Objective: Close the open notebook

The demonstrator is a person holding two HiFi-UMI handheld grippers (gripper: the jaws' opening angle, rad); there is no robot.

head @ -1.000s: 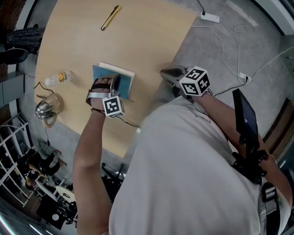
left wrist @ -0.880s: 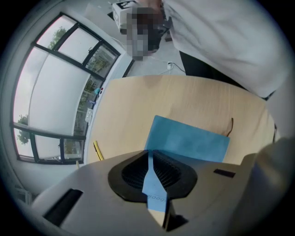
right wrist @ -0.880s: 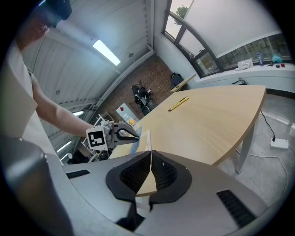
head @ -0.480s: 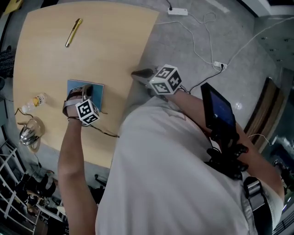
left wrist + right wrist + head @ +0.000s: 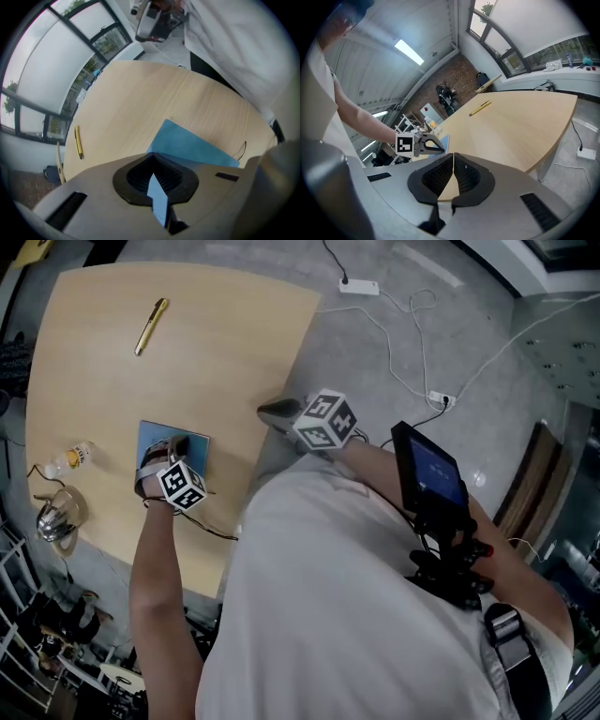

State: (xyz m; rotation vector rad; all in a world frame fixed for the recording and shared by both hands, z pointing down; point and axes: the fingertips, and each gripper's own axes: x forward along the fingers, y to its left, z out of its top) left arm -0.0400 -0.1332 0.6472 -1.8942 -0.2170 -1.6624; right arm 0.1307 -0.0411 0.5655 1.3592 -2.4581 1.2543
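The left gripper (image 5: 153, 168) is clenched with nothing clamped between its pads; only a sliver of blue shows through the slit below them. It points steeply down, its tips over the flat blue-covered notebook (image 5: 156, 435), which lies closed at the left of the head view, near the table's lower-left edge. Whether the tips press on the cover cannot be told. The marker cube and the bare forearm cover the notebook's lower half in that view.

The right gripper (image 5: 453, 165) is also clenched and empty, with pale wood showing through its slit. It hangs beyond the right edge of the light wooden table (image 5: 225, 343), centre frame in the head view, well apart from the notebook.

Around the notebook are 4 other things. A thin yellow pen (image 5: 150, 326) lies at the upper left. A small clear plastic bottle (image 5: 73, 457) sits just left of the notebook, and a shiny metal kettle (image 5: 58, 510) below that. A thin black cable (image 5: 211, 529) trails off the table edge. A white power strip (image 5: 359, 285) lies on the grey floor at the top. The person's white shirt (image 5: 347, 615) fills the lower right, hiding the table's near corner.
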